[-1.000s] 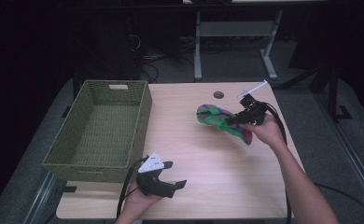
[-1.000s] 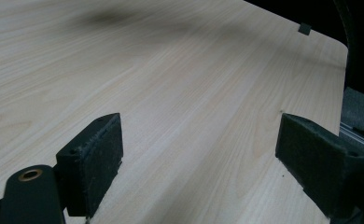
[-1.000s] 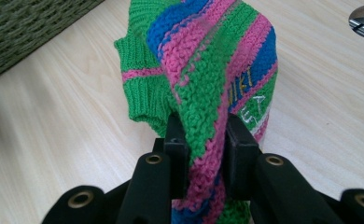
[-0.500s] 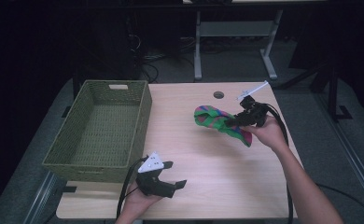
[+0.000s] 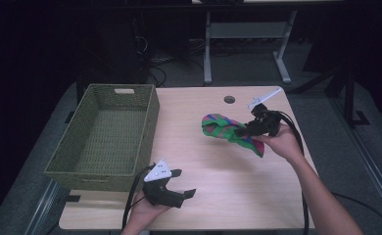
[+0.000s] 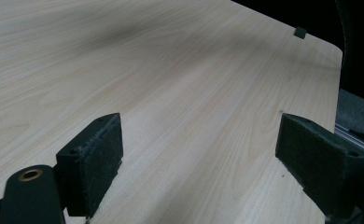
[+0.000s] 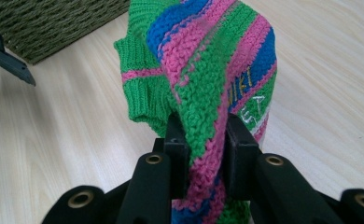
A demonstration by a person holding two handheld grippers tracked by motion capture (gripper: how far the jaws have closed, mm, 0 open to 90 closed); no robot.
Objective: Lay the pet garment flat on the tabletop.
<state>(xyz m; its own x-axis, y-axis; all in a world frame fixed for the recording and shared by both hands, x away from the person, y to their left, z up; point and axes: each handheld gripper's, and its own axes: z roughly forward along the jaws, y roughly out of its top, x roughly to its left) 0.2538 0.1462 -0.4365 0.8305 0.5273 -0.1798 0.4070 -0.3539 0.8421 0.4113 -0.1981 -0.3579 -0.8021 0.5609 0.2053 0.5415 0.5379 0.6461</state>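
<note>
High view: I am a person seated at a pale wooden table point(image 5: 199, 161), a two-jaw gripper in each hand. My landmark is the green woven basket point(image 5: 106, 134), empty, on the table's left half. My right gripper point(image 5: 243, 131) is well to the right of the basket, lifted above the tabletop, its jaws pinched narrow on a knitted garment point(image 5: 223, 128) striped green, pink and blue. The garment hangs from the grip, its loose end drooping toward the basket side and its other end trailing under my right hand point(image 5: 277, 142). In the right gripper view, the jaws clamp a thick fold of the knit with most of the fabric bunched beyond them.

My left gripper point(image 5: 177, 193) rests low by the basket's near right corner, jaws wide apart with nothing between them; the left gripper view looks across bare wood.

As I judge it, the risks lie in carrying the garment to the basket: the grip holds one fold, so the stretchy knit could slide out, and the drooping end could drag on the table or snag the basket's rim.
</note>
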